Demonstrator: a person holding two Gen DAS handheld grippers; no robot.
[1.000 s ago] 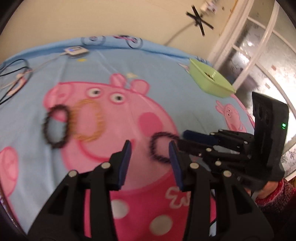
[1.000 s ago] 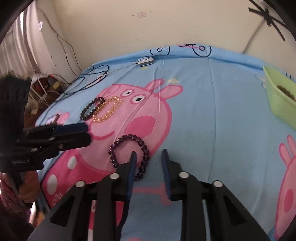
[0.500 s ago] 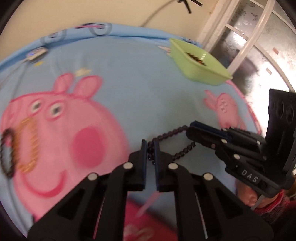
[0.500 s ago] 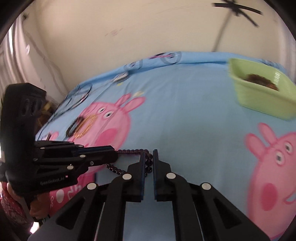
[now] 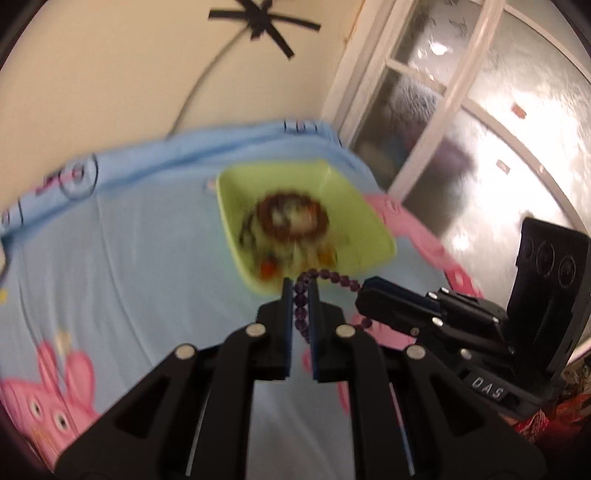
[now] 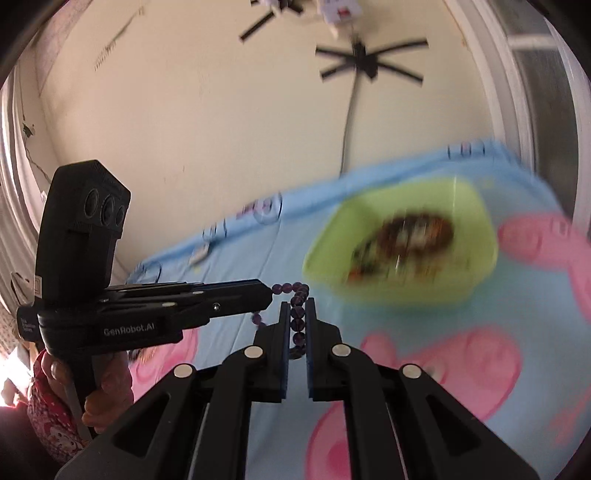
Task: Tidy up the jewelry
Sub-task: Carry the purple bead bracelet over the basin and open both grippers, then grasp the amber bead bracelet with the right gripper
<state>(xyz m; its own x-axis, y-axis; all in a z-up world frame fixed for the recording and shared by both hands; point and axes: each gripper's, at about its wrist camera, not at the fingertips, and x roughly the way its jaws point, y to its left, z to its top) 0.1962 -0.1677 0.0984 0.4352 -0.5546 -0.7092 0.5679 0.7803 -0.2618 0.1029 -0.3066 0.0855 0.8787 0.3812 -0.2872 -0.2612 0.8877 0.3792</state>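
A purple bead bracelet hangs in the air, stretched between both grippers. My left gripper is shut on one side of it, with beads showing between its blue pads. My right gripper pinches the other side from the right. In the right wrist view the right gripper is shut on the bracelet, and the left gripper grips it from the left. Just beyond the fingertips stands a green bowl holding several brown and coloured bead pieces, blurred. The same bowl lies ahead and to the right.
A blue blanket with pink cartoon pigs covers the bed. A cream wall with a taped cable rises behind it. A frosted glass door stands at the right edge. A hand in a red patterned sleeve holds the left gripper.
Both grippers shut on the purple bracelet, lifted it off the blanket and carried it right to the green bowl. The dark and gold bracelets have left both views.
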